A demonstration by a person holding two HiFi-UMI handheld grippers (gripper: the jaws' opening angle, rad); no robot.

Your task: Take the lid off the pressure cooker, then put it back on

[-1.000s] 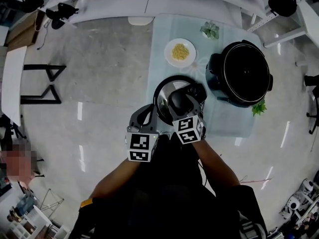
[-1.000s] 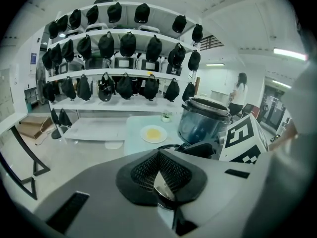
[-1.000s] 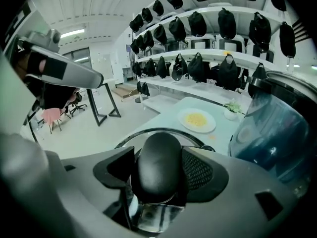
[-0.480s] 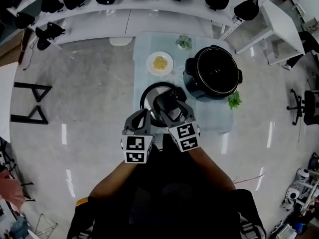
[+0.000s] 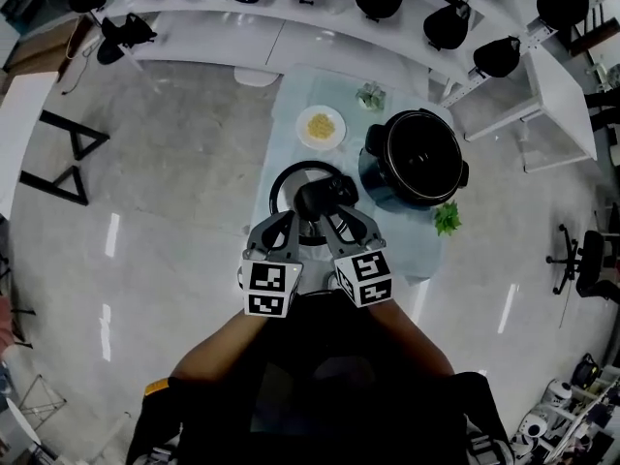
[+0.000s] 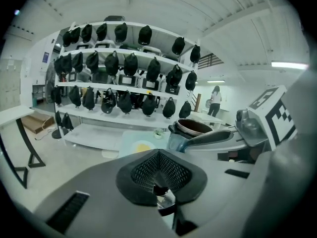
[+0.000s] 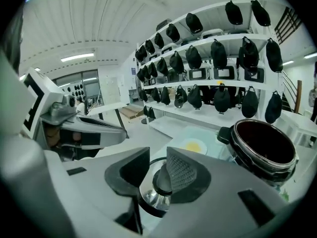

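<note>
Right hand-held gripper [image 7: 157,171]: jaws just been closing, part-open, empty, lifted off round steel lid [image 5: 294,190] on bench [image 5: 295,90]. Removal looks done; refit pending.

A dark top [image 5: 320,395] fills the bottom of the head view, the forearms bare beyond it, with a small orange-yellow tag [image 5: 156,389] at its lower-left edge. The left gripper [image 5: 279,223] and right gripper [image 5: 337,219] are smooth matte grey shells. Each carries a marker cube, the left cube [image 5: 270,290] and the right cube [image 5: 364,279], white with bold black square patterns. Up close the pads [image 6: 143,175] are black rubber with a fine mesh texture, and narrow dark slots [image 7: 255,207] are cut into the grey housings.
</note>
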